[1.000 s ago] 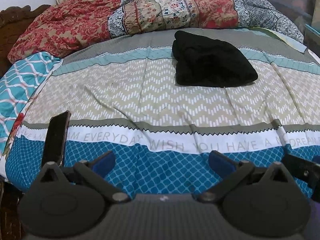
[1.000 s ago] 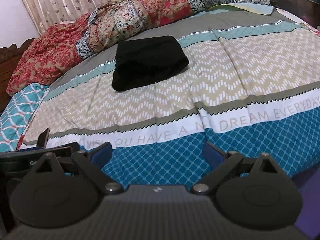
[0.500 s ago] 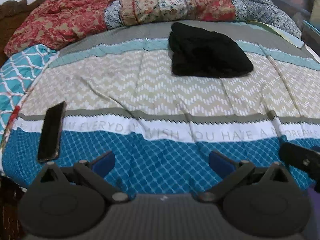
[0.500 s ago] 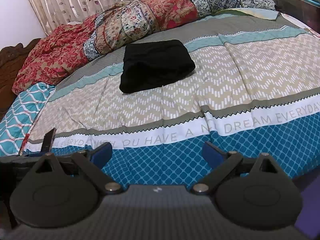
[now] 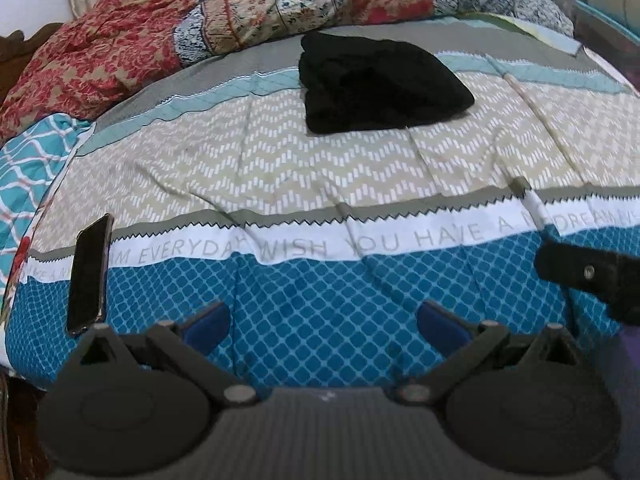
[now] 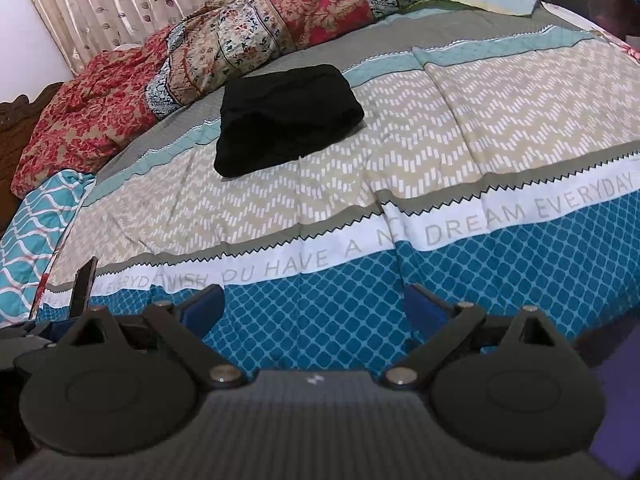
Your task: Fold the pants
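Black pants (image 5: 380,84) lie as a compact folded bundle on the bedspread (image 5: 320,168), on its beige zigzag band and well beyond the white lettered stripe (image 5: 360,240). Judging by that tidy squared shape, the folding looks finished, and the bundle sits toward the middle of the bed where it will not slide off. A crumpled floral quilt (image 5: 280,4) is heaped past the pants, near the head of the bed. A dark phone (image 5: 90,272) rests flat across the left end of the lettered stripe, far from the pants, probably put aside to keep the working area free.

Both tools hang over the blue diamond-patterned edge of the bedspread, on the near side of the lettered stripe, level and pointing toward the pants. The left gripper (image 5: 322,318) has its blue fingers spread wide with nothing between them. The right gripper (image 6: 314,304) is likewise spread wide and empty. Neither touches the pants.
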A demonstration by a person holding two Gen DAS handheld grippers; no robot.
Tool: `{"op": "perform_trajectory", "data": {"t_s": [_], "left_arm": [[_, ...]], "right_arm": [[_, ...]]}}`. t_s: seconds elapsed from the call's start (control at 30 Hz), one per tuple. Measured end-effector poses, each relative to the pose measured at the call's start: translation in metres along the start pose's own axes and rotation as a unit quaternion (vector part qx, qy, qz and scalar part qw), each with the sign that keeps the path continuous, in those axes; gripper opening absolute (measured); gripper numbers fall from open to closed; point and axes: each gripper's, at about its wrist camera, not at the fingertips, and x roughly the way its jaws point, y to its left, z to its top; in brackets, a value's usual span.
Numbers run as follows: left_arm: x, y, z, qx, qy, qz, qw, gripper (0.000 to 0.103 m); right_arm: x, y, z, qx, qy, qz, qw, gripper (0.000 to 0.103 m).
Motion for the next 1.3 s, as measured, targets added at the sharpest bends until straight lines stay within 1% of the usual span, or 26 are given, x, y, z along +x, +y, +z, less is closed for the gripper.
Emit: {"op": "perform_trajectory", "data": {"t_s": [0.1,0.5,1.3], "left_arm": [[0.001,-0.004,-0.002,0.010,0.004,0.007,0.9999,0.103],[0.007,-0.005,-0.003,0.014,0.023,0.009,0.9996,0.103],[0.017,0.001,-0.009,-0.002,0.051,0.006,0.9987,0.103]], "right_arm": [[0.002,-0.002,0.000,0.007,0.004,0.001,1.000,0.098],[0.005,-0.009,0.000,0.021,0.008,0.002,1.000,0.098],[0.010,-0.007,-0.004,0.026,0.018,0.005,1.000,0.098]]}}
